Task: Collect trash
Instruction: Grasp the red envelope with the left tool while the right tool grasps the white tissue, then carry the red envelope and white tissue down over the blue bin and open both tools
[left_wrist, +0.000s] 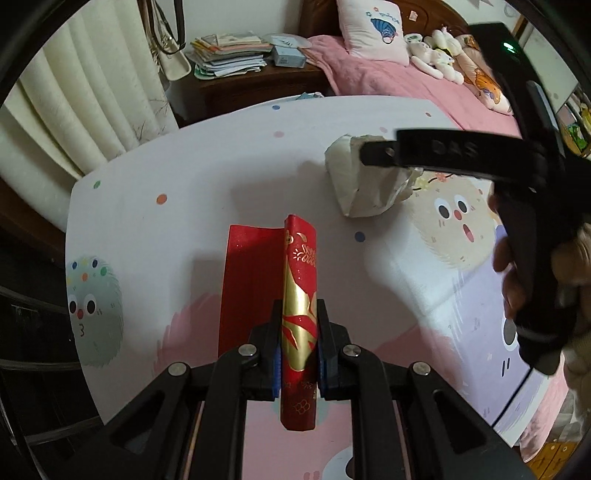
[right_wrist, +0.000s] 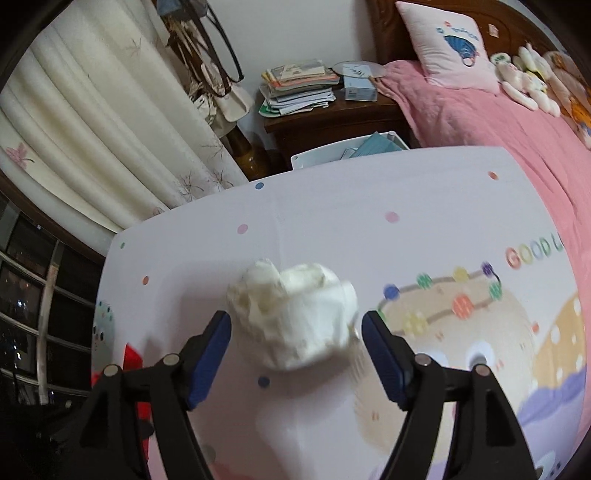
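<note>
The left gripper is clamped on a folded red paper envelope with gold print, its flap hanging open above the white tabletop with cartoon prints. The right gripper has its jaws wide apart on either side of a crumpled white paper wad lying on that tabletop; its blue pads are clear of the wad. Beyond the table stand a cream curtain and a bed with a pink blanket
</note>
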